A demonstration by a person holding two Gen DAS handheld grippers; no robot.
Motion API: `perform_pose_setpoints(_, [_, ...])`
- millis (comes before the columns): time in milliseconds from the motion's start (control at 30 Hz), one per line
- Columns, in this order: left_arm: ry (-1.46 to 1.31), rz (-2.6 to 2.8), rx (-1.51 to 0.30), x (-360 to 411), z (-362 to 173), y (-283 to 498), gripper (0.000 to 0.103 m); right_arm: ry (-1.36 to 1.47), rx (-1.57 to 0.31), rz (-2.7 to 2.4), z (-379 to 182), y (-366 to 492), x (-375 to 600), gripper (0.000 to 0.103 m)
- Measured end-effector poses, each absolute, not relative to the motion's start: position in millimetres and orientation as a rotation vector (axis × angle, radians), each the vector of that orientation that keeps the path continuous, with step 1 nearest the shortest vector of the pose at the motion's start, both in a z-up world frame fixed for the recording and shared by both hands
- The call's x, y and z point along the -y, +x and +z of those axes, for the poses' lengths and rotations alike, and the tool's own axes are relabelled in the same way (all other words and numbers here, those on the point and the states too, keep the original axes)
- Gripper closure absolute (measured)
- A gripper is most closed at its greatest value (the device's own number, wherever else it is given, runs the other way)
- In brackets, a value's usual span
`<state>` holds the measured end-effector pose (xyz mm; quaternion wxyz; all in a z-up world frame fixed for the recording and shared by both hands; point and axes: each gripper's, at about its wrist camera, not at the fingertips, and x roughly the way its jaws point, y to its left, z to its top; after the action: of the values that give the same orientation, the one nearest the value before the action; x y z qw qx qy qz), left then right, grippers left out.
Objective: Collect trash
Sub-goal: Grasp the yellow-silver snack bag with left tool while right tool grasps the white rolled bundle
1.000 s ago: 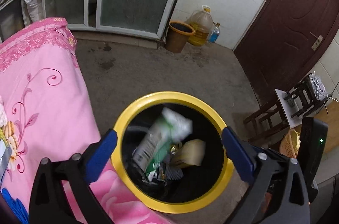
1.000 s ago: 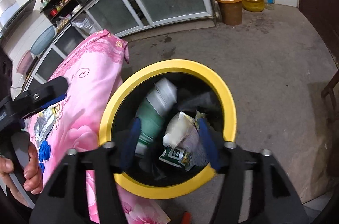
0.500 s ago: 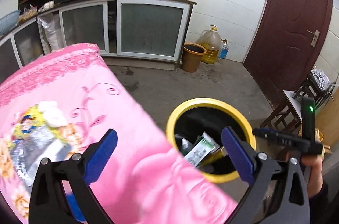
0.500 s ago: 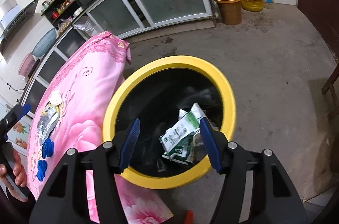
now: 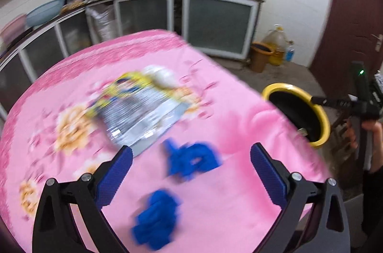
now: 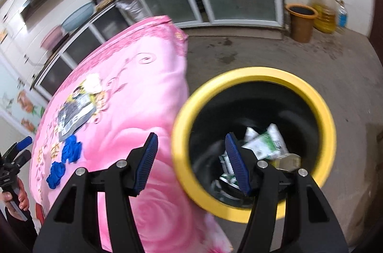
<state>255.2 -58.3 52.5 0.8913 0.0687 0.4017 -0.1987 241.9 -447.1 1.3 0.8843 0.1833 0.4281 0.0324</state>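
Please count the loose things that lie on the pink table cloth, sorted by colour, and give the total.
Blue crumpled pieces: 2, the farther and the nearer.
Silver and yellow flat wrapper: 1.
White crumpled piece at the wrapper's far end: 1.
Total: 4.

pink floral tablecloth (image 5: pixel 215 205), yellow-rimmed black bin (image 6: pixel 253 76)

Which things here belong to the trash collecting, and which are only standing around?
For the job: yellow-rimmed bin, cartons in it, foil wrapper, two blue crumpled pieces, white wad.

Just around: brown bucket, oil jug, pink tablecloth, cabinets.
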Motion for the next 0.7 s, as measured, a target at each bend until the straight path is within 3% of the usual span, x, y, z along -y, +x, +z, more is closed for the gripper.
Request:
perform_pose_setpoints(267, [0.027, -0.364, -0.931, -10, 35, 289, 0.008, 0.269, -0.909, 0.191, 14, 289, 374, 0.046])
perform_pose_setpoints(700, [-0.119, -0.339, -1.047, -32, -10, 360, 0.008, 0.085, -0.895, 0.382, 36, 377, 267, 0.046])
